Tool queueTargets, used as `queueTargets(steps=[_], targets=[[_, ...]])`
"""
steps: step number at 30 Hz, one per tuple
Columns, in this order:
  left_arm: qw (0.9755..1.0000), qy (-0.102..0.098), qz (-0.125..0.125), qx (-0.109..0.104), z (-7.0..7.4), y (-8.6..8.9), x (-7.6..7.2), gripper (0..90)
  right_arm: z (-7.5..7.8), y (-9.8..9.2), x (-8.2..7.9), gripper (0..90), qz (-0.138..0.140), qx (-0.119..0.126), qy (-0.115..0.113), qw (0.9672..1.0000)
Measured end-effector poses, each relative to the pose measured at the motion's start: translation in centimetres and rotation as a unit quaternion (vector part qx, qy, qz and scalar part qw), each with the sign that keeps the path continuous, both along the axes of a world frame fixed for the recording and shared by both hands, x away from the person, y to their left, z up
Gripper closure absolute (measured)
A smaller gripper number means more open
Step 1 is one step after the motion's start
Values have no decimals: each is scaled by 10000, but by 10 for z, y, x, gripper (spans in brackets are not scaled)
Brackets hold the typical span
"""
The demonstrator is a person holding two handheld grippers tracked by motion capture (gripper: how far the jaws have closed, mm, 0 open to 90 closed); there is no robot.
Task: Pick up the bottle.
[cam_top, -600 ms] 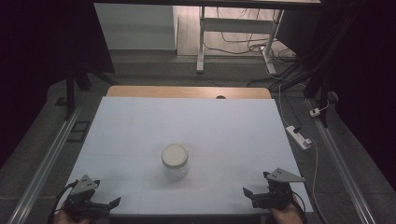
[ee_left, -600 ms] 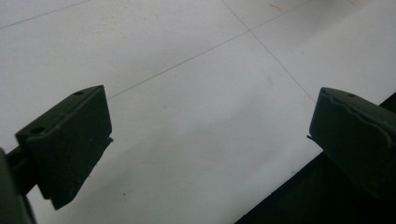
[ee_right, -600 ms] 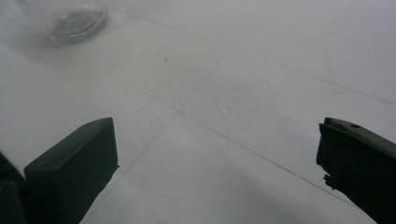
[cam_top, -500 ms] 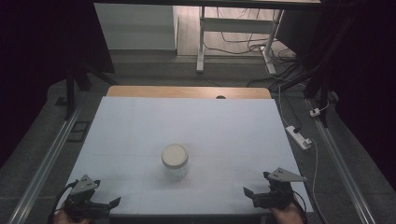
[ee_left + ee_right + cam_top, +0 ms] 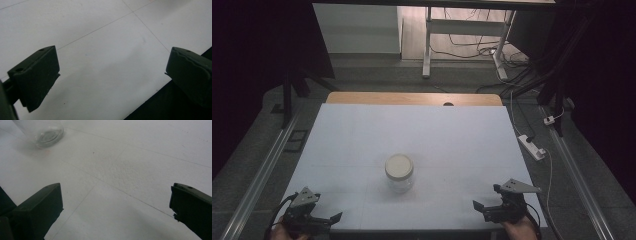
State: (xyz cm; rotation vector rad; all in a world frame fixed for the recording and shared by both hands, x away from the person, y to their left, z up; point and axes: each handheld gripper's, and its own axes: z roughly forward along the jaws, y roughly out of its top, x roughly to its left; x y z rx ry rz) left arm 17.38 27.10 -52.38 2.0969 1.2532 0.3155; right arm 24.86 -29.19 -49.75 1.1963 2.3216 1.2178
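While most of the high view is dark floor and cabling, the white table point(image 5: 362, 135) takes up its middle, a broad pale sheet crossed by faint seam lines, with a wooden strip point(image 5: 412, 98) along its far edge. Beyond that edge stands a white desk frame point(image 5: 428, 45) with cables hanging behind it, and a white power strip point(image 5: 532, 146) lies on the floor just off the table's right side. Next in size come the two tools at the near edge. The right gripper point(image 5: 479, 206) sits at the near right corner, a hand behind it, its jaws spread wide with nothing between them; from its own camera the right gripper point(image 5: 116, 207) shows bare tabletop in the gap. The left gripper point(image 5: 332, 218) rests at the near left corner, likewise held wide apart and empty, and in its own view the left gripper point(image 5: 111, 67) straddles the table's near rim. Smallest is the glass jar point(image 5: 399, 172), upright with a pale lid, standing near the table's middle, roughly between the two tools and well apart from both; its clear base point(image 5: 42, 132) appears at the top left of the right gripper view.
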Motion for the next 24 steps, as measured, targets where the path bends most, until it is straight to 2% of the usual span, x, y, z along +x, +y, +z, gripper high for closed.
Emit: queueTargets(steps=[11, 24], targets=[[10000, 42, -67, 55, 0, -2, 1, 0, -1, 2, 0, 0, 49, -87, 15, 9999], [9998, 88, 27, 190, 0, -3, 2, 0, -1, 3, 1, 0, 89, -114, 60, 9999]])
